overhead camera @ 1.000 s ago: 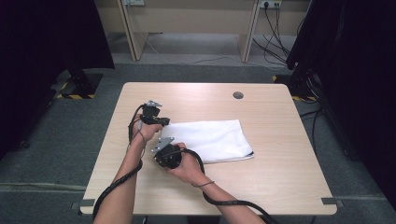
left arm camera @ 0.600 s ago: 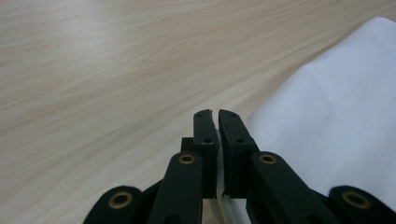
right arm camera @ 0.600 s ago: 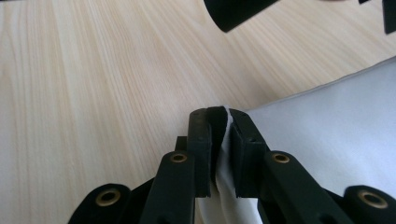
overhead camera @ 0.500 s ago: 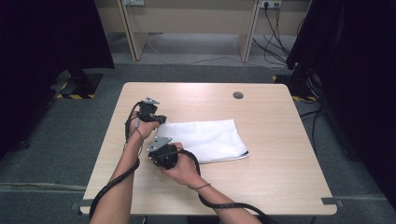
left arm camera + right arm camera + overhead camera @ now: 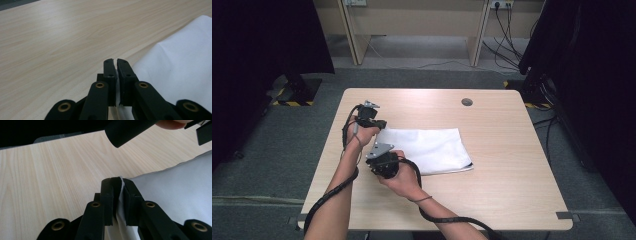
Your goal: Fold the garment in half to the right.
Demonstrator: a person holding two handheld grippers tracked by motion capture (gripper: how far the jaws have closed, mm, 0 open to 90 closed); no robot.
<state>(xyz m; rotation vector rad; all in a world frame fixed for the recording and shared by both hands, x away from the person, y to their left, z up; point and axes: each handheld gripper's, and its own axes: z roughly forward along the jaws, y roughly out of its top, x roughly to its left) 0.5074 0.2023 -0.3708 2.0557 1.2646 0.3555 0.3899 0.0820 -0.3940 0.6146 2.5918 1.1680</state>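
Observation:
A folded white cloth [image 5: 427, 149] lies on the light wooden table [image 5: 507, 170], left of its middle. My left gripper [image 5: 378, 126] holds the cloth's far left corner; in the left gripper view its jaws are shut with a strip of white cloth [image 5: 180, 72] pinched between them [image 5: 115, 62]. My right gripper [image 5: 373, 156] holds the near left corner, and in the right gripper view the cloth [image 5: 175, 192] edge sticks up between the shut jaws [image 5: 119, 181]. Both hands sit close together at the cloth's left edge.
A small dark round disc [image 5: 467, 102] lies on the table at the back right. Black cables [image 5: 447, 217] trail from both grippers toward the front edge. Dark curtains and wooden furniture stand beyond the table; grey carpet surrounds it.
Both grippers have drawn the cloth's left edge a little to the left across the table; the cloth's right end has shifted left with it.

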